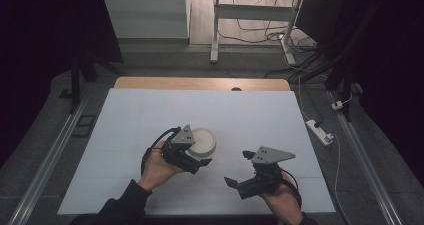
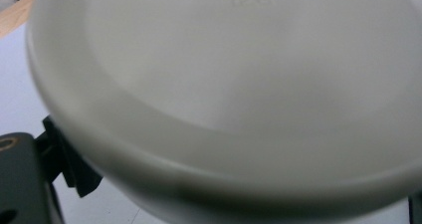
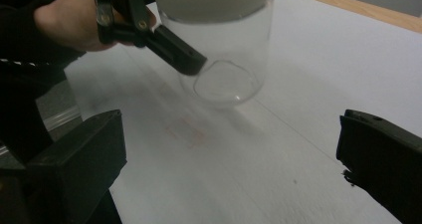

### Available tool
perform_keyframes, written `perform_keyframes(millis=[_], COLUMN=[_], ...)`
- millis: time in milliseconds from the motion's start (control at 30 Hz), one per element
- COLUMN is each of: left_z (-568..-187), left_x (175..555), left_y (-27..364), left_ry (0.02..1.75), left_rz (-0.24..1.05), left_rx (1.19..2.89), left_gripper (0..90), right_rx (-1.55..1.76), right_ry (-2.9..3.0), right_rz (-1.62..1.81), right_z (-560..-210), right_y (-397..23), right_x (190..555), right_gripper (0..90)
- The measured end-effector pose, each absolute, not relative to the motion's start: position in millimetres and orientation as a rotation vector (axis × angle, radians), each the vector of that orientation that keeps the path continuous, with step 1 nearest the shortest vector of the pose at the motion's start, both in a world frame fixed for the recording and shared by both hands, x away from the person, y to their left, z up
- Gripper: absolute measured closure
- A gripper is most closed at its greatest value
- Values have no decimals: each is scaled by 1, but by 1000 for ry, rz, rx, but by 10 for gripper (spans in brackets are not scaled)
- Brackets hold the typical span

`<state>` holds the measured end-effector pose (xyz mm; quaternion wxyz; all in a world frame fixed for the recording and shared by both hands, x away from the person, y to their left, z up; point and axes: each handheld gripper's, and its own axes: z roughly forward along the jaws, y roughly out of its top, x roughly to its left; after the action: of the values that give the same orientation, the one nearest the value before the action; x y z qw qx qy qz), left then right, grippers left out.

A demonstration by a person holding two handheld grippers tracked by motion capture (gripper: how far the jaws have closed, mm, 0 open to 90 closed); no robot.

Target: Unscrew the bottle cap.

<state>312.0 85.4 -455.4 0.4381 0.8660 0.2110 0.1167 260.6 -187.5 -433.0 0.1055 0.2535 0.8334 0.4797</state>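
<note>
My left gripper (image 1: pixel 200 161) has its fingers (image 3: pixel 174 52) clamped on a clear glass jar (image 3: pixel 226 59) just under its white lid (image 1: pixel 202 141); the jar appears tilted, and whether its base touches the white counter (image 1: pixel 250 115) I cannot tell. It sits a little left of the counter's middle, toward the near edge. My right gripper (image 1: pixel 239 169) hovers to the right and nearer, apart from the jar, its fingers (image 3: pixel 79 159) spread wide and holding nothing.
</note>
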Motion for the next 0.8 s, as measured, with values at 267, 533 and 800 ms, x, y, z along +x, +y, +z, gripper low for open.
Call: perform_keyframes(millis=[267, 533, 800], left_z=[-456, -458, -457], left_x=[312, 312, 311], left_y=[85, 84, 82], left_ry=[523, 522, 508], left_rz=[287, 282, 278], left_rx=[2157, 2161, 2167], left_gripper=[73, 73, 74], right_rx=[735, 699, 666], right_ry=[2492, 2484, 2458], right_rz=[1375, 1385, 1371], right_z=[-425, -411, -405], right_y=[-170, -154, -130], right_x=[273, 281, 293], right_gripper=[0, 0, 0])
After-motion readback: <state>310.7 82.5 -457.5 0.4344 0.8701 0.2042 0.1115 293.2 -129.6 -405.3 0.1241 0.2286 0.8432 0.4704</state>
